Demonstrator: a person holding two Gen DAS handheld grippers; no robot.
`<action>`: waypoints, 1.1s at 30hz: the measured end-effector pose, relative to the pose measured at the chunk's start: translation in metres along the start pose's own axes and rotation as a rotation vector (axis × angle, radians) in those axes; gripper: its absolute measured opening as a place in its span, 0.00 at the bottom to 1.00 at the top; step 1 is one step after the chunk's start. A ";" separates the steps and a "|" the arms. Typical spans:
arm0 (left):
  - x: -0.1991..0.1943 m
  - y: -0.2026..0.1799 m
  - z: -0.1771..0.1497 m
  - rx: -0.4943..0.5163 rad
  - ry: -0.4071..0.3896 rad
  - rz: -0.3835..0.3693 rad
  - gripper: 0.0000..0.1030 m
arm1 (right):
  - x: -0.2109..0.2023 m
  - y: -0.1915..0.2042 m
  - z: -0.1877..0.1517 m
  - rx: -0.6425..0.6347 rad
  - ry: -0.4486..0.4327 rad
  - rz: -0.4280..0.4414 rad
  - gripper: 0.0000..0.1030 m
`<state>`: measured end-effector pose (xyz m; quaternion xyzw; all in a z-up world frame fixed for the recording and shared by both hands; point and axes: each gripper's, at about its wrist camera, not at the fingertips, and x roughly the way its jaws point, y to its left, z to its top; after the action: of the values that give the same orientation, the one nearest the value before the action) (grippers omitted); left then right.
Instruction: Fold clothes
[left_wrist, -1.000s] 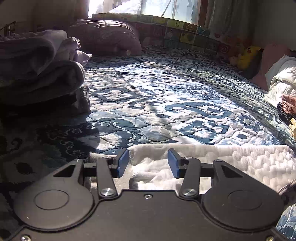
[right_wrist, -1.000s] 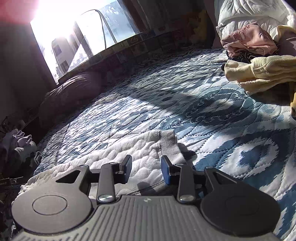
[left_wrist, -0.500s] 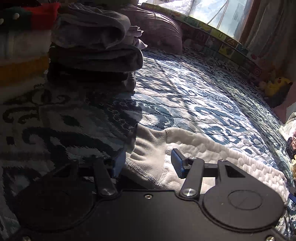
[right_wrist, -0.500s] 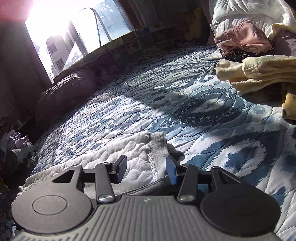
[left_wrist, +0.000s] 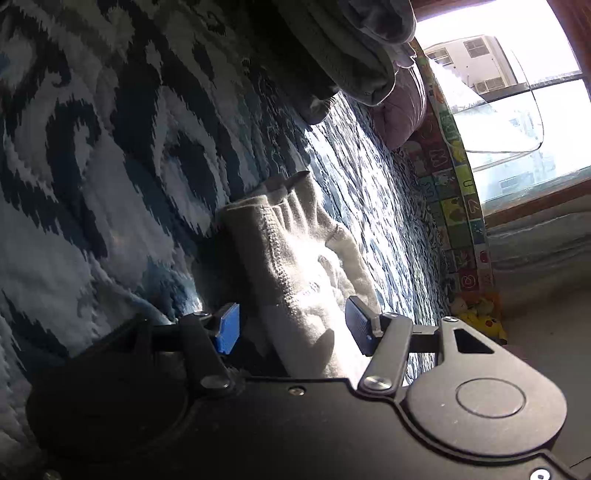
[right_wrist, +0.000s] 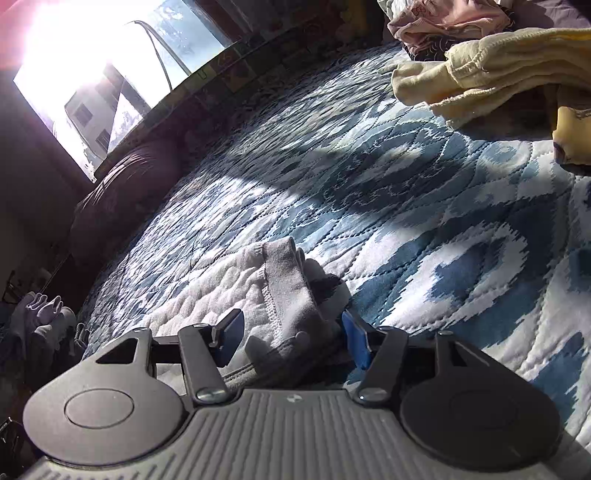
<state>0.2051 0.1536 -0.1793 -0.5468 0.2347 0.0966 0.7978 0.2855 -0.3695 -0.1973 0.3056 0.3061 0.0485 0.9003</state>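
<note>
Left wrist view: the frame is rolled hard, so the bed with its blue-and-white quilt climbs the left side and the window sits at upper right. The left claw is spread wide, its blue pads on either side of a white garment without pressing it. The garment lies on the quilt at the centre of the frame, its long axis running from the claw up toward the frame's middle, ending in a gathered, ribbed cuff end that points to the upper centre. A stack of folded grey clothes fills the top centre, a pillow beyond it, and a yellow plush toy sits at right, under the patterned border by the window.

Right wrist view: level frame, window glare at upper left. The right claw is also wide, straddling the garment's other end at lower centre, where a grey band crosses it; the cloth stretches away to the lower left. Only this view shows the loose heap at upper right: yellow clothes with a pink piece behind. A few folded greys show at the left edge.
</note>
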 end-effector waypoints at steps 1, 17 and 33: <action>0.003 -0.002 -0.001 0.024 -0.018 -0.003 0.54 | 0.002 0.002 -0.001 -0.015 0.001 -0.003 0.57; -0.028 0.021 0.031 0.123 -0.078 -0.018 0.59 | -0.003 0.021 -0.009 -0.022 0.049 0.063 0.57; -0.007 -0.005 0.026 0.161 -0.078 0.033 0.16 | 0.009 0.017 -0.012 0.016 0.081 0.123 0.47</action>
<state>0.2084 0.1760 -0.1641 -0.4729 0.2194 0.1115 0.8461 0.2876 -0.3469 -0.1993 0.3290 0.3232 0.1134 0.8800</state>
